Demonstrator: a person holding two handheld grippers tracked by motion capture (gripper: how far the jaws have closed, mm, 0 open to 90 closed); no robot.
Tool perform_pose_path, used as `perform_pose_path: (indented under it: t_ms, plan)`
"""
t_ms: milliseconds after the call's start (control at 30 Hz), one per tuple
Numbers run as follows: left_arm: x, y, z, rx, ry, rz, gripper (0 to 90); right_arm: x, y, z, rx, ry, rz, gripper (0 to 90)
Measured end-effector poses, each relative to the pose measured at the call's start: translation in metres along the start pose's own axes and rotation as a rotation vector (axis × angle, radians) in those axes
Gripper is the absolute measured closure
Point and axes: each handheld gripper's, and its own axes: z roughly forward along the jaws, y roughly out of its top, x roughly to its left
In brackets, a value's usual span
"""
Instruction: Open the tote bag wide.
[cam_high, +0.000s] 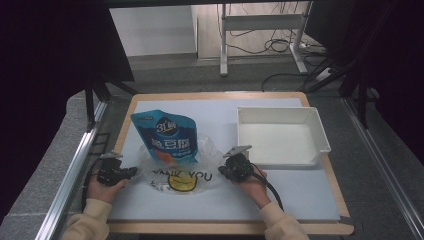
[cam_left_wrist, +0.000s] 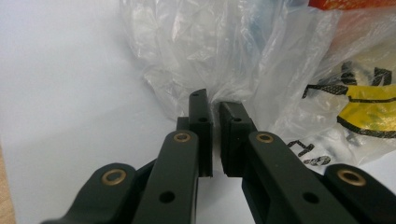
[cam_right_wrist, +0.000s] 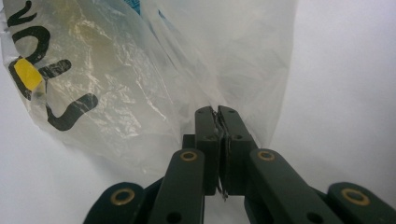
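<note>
I've got both tongs, left and right, clenched on the plastic bag near the surface's front edge.

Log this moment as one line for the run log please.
left tongs: shut on plastic bag | right tongs: shut on plastic bag | blue pouch: partly inside bag | white tray: empty

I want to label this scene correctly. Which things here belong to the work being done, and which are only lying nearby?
In use:
- clear plastic bag, pinched at both edges
- blue snack pouch, partly inside the bag
- left gripper, shut on the bag
- right gripper, shut on the bag

Lying about:
- white tray, apart from the bag
- cables on the floor
</note>
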Motion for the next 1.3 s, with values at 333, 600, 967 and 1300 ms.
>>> perform_pose_path:
  t_ms: [333, 600, 967, 1300]
  plan:
    - [-0.001, -0.001, 0.001, -0.002, -0.013, -0.001, 85.2, 0.001, 0.006, -0.01, -0.049, 0.003, -0.012, 68.3]
    - [-0.002, 0.0, 0.0, -0.008, -0.021, 0.004, 85.2, 0.001, 0.02, -0.045, -0.158, 0.009, -0.021, 51.6]
    - [-0.003, 0.001, -0.001, -0.015, -0.025, 0.007, 85.1, 0.006, 0.051, -0.082, -0.309, 0.004, -0.042, 42.1]
    - [-0.003, 0.001, -0.002, -0.022, -0.029, 0.016, 85.2, 0.007, 0.092, -0.064, -0.263, 0.0, -0.051, 41.8]
